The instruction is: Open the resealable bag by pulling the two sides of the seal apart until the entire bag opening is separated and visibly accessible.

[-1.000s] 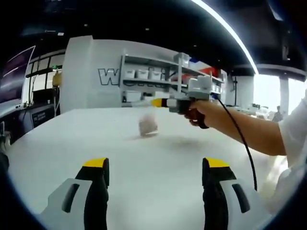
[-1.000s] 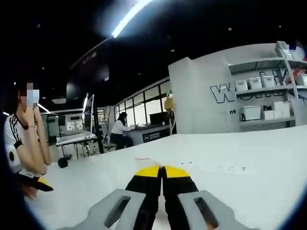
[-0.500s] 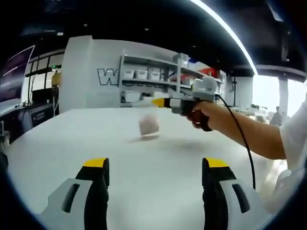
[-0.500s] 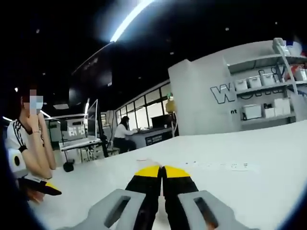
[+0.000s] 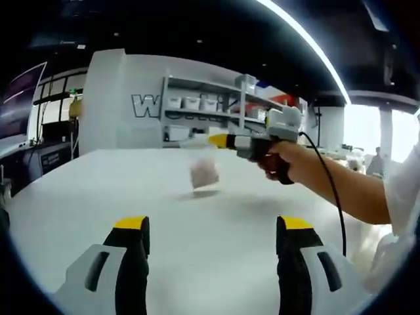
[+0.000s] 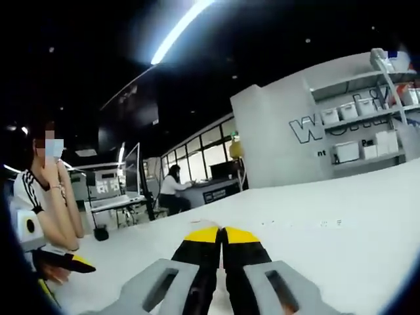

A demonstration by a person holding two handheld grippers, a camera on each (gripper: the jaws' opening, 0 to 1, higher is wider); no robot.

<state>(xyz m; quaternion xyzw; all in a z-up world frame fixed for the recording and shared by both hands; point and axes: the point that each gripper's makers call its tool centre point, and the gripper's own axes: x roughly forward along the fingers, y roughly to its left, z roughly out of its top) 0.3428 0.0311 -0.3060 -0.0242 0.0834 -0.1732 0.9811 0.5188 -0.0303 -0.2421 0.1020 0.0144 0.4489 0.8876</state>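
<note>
In the left gripper view, my left gripper sits low over the white table with its jaws spread wide, nothing between them. Ahead, my right gripper comes in from the right and pinches the top edge of the resealable bag, which hangs just above the table, blurred.

In the right gripper view, I see the right gripper's yellow-tipped jaws pressed together; the bag itself I cannot make out there. A seated person is at the left.
</note>
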